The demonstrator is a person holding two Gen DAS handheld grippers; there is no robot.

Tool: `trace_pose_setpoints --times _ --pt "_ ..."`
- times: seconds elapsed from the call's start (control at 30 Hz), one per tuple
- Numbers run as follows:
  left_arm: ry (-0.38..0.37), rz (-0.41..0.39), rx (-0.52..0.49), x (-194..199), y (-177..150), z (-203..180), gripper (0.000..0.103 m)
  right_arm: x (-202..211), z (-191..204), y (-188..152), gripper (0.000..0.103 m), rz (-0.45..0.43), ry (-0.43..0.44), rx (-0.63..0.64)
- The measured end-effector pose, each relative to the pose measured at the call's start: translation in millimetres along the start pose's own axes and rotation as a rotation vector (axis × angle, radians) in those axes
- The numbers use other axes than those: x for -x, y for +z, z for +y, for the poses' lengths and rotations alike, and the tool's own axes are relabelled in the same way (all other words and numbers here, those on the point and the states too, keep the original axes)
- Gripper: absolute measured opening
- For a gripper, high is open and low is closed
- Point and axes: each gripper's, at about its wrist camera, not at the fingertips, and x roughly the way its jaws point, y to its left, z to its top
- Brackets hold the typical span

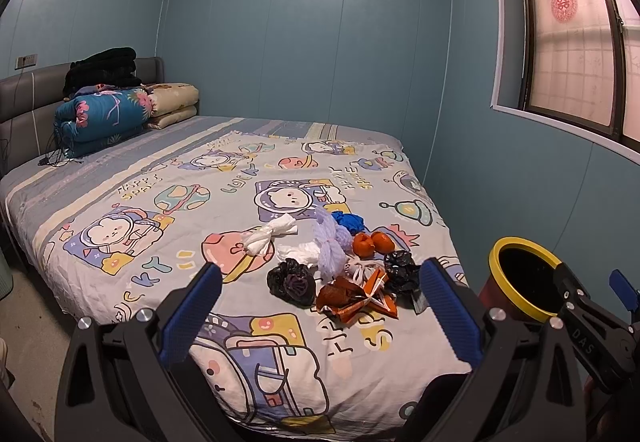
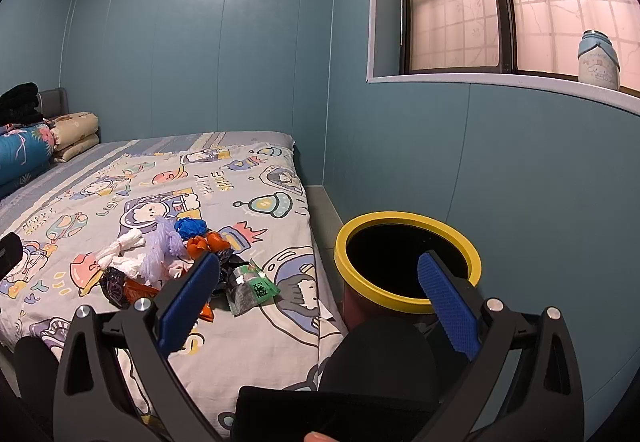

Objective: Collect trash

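A pile of trash lies on the bed's near right part: an orange wrapper (image 1: 352, 296), two crumpled black bags (image 1: 292, 282), white tissue (image 1: 268, 236), a lilac bag (image 1: 330, 246), a blue wad (image 1: 348, 220) and orange pieces (image 1: 366, 242). A green-and-silver wrapper (image 2: 250, 288) shows in the right wrist view. A dark bin with a yellow rim (image 2: 408, 256) stands beside the bed; it also shows in the left wrist view (image 1: 524, 278). My left gripper (image 1: 320, 294) is open and empty, above the pile. My right gripper (image 2: 320, 282) is open and empty, between pile and bin.
The bed (image 1: 160, 202) has a cartoon-print sheet. Folded quilts (image 1: 104, 118) and dark clothes are stacked at the headboard. Blue walls close in behind and to the right. A window sill holds a pale blue jar (image 2: 598, 60). Bare floor (image 1: 32, 322) lies left of the bed.
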Motion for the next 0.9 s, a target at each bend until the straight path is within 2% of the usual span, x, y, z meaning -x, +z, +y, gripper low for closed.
trace_pose_setpoints --times 0.9 --pt "0.004 0.021 0.006 -3.0 -1.5 0.7 0.096 -0.6 0.4 -0.8 0.095 0.0 -0.001 0.003"
